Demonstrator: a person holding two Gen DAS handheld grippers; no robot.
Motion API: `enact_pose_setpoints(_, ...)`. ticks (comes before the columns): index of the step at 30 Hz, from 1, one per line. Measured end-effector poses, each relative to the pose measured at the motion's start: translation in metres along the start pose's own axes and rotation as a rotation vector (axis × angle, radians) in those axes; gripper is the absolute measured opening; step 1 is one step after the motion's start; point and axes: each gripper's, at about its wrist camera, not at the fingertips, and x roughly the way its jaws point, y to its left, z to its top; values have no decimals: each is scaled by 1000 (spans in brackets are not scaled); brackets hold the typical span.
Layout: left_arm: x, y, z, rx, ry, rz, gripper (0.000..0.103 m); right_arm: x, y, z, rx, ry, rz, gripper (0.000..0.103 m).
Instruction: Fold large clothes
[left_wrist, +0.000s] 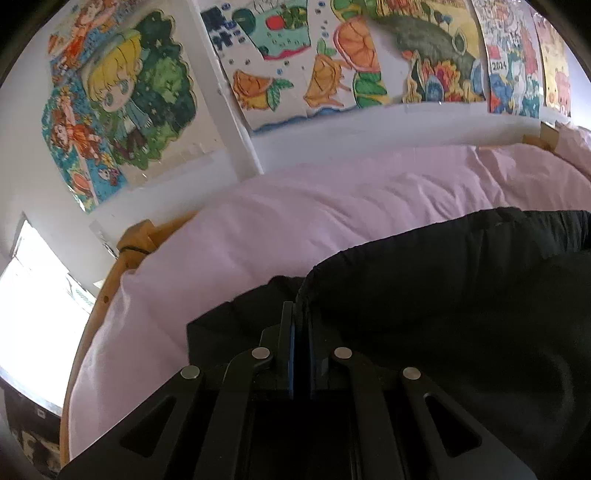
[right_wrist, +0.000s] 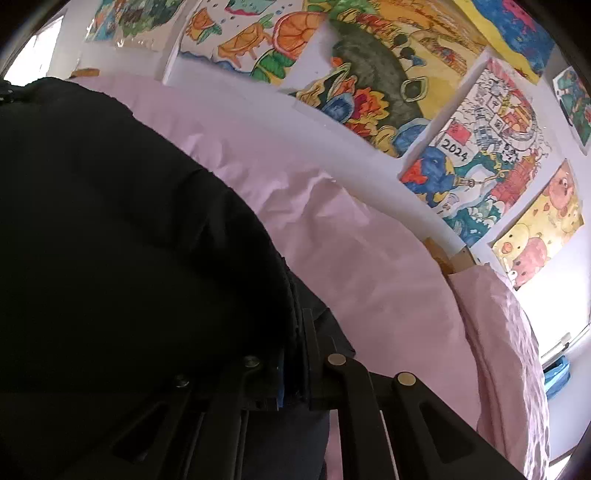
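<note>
1. Black padded fabric fills your view: the black jacket (left_wrist: 461, 314) lies on the pink bedsheet (left_wrist: 295, 221), bulging up between your two grippers.
2. Your left gripper (left_wrist: 301, 332) has its jaws nearly together, pinching an edge of the jacket between the blue pads; the garment swells away to the right of the fingers.
3. Your right gripper (right_wrist: 295, 332) is likewise clamped on the jacket's edge. Here the dark bulk (right_wrist: 129, 240) covers the left finger and hides most of the left half of the picture.
4. Pink sheet (right_wrist: 369, 277) stretches beyond the jacket to the wall, wrinkled near the far edge.
5. A pink pillow (right_wrist: 509, 332) sits at the right of the right wrist view, just beside the wooden bed frame (right_wrist: 450, 258).
6. The wooden frame corner (left_wrist: 136, 240) shows at the left, near a bright window (left_wrist: 37, 314).
7. Colourful children's drawings (left_wrist: 122, 103) are taped along the white wall behind the bed; one reads "2024" (right_wrist: 455, 147).
</note>
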Motion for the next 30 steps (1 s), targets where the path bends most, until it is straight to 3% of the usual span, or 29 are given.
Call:
enact_pose_setpoints(8,25,-4,-5,-14,35,-19,8,22,3,-7,15,6,32,8)
enact_pose_setpoints(19,28,-2,-9,-45,7,-31,11,30,-2,-16,78,-26,79,10)
enact_pose_setpoints(22,16,-2,-8,-49,-23,27,30,25,-6,-16,93,-41,94,11)
enact_pose_setpoints(23,12,-1,-7,-53,-35,34,41,23,-7,-16,89,-46,95,13)
enact_pose_setpoints(25,4,3,-6,-76,-55,39,62,19,-10,-16,94,-51,86,18)
enact_pose_setpoints(26,-1,6,-7,-99,-67,43,76,16,-13,-16,104,-57,81,23)
enact_pose_setpoints(27,-4,9,-7,-118,-73,42,83,14,-15,-16,112,-60,76,33)
enact_pose_setpoints(28,-8,14,-7,-148,-76,33,84,12,-17,-16,122,-62,70,41)
enact_pose_setpoints(30,-13,20,-7,-190,-68,6,84,7,-28,-16,170,-61,51,74)
